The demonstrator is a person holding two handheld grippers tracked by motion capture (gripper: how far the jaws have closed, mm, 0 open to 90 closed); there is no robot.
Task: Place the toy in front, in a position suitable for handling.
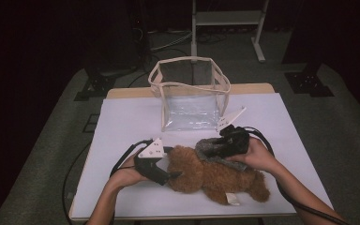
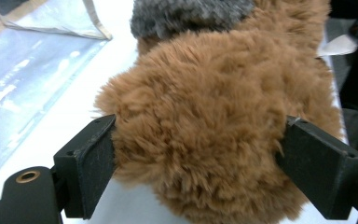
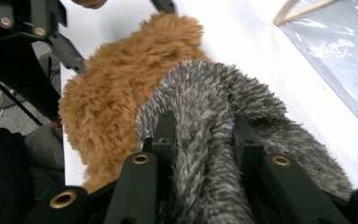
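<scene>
Now the brown plush toy (image 1: 215, 176) is seen lying on the white counter (image 1: 122, 131), just in front of the clear bag (image 1: 190, 96). Its rounded end is clamped between the left gripper (image 1: 171, 174) fingers (image 2: 91, 163). The grey fur piece (image 3: 209, 135), resting on the toy, is pinched by the right gripper (image 3: 200, 140) fingers.

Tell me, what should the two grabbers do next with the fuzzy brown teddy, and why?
Probably lift together, just a little. The left gripper is clamped on the brown plush toy at its head, and the right gripper pinches the toy's grey furry piece. The toy lies on the white table, and the open clear bag stands behind it, so raising it seems the likely first step toward the bag.
</scene>
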